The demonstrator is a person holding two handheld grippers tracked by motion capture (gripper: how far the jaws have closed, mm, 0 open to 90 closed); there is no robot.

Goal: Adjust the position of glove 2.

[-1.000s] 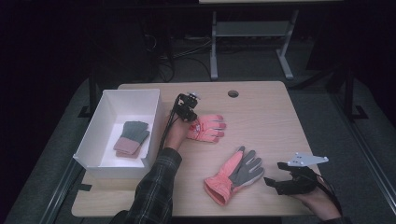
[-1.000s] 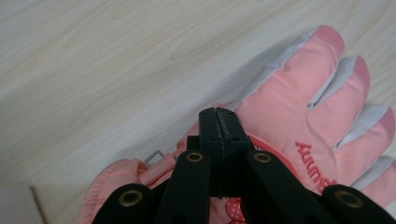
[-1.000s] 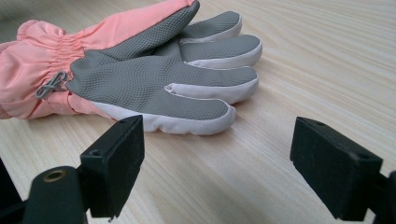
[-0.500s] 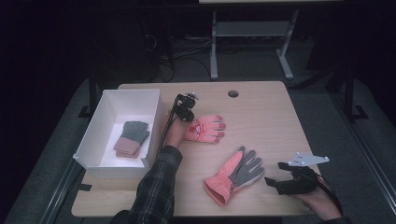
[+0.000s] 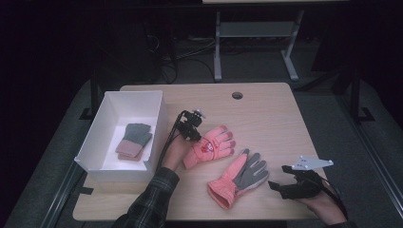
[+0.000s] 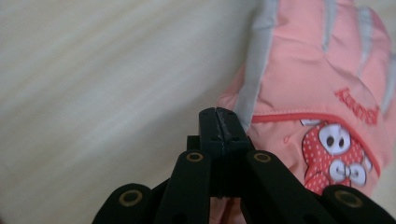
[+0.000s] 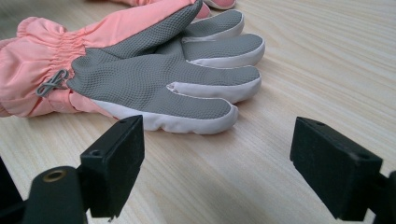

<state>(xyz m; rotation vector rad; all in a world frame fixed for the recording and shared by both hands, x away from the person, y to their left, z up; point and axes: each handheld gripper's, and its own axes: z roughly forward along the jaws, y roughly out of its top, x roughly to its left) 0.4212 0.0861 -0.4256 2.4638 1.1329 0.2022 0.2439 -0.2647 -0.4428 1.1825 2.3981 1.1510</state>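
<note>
Wooden table: left gripper shut beside pink glove; right gripper wide.

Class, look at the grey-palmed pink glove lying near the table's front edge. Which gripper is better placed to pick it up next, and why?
Right. The right gripper sits beside the grey-palmed glove, jaws open and aimed at its fingers. The left gripper is shut, farther off at the cartoon-print glove.

Two pink gloves lie flat, well apart, on the table.
</note>
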